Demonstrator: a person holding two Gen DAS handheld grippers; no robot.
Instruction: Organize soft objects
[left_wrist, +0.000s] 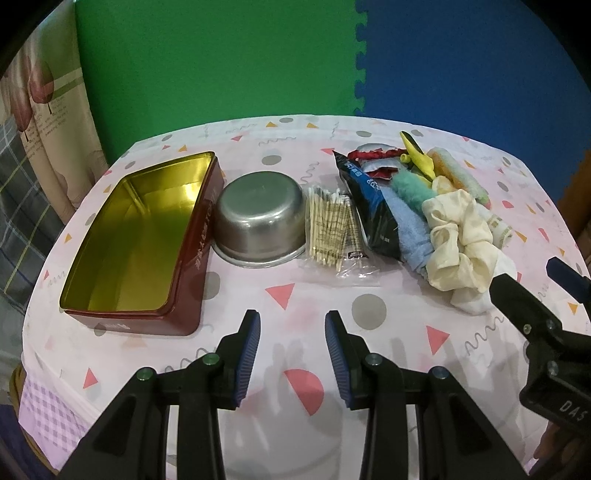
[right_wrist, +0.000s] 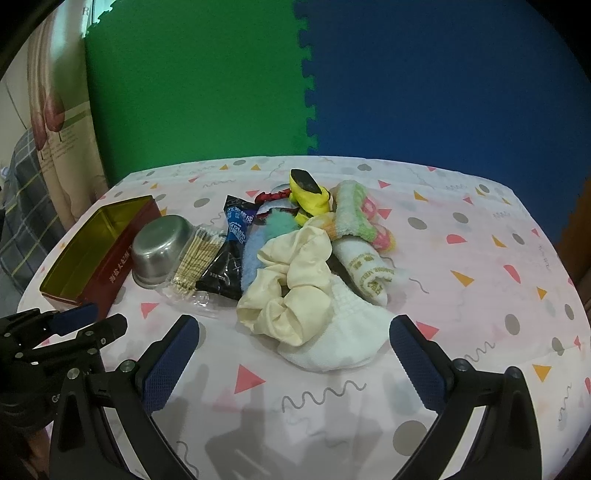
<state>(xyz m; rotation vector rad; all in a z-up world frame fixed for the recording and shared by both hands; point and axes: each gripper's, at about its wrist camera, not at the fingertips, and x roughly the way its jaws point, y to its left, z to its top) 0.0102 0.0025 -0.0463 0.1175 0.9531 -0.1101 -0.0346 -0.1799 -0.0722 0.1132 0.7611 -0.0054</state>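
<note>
Left tongs (left_wrist: 292, 325) hung partly apart over bare table (left_wrist: 314, 295), gripping nothing. Right tongs (right_wrist: 293, 328) spread wide, empty, just near of the cream scrunchie (right_wrist: 291, 288).

Left gripper (left_wrist: 292, 321) hung over the patterned tablecloth (left_wrist: 369, 354), jaws apart, nothing between them. Open red tin (left_wrist: 192, 266) sat left, upturned steel bowl (left_wrist: 260, 218) beside it, then cotton swabs (left_wrist: 332, 229), black packet (left_wrist: 373, 218), cream scrunchie (left_wrist: 458, 236) fronting the soft pile. Right gripper (left_wrist: 532, 277) showed at right edge.
</note>
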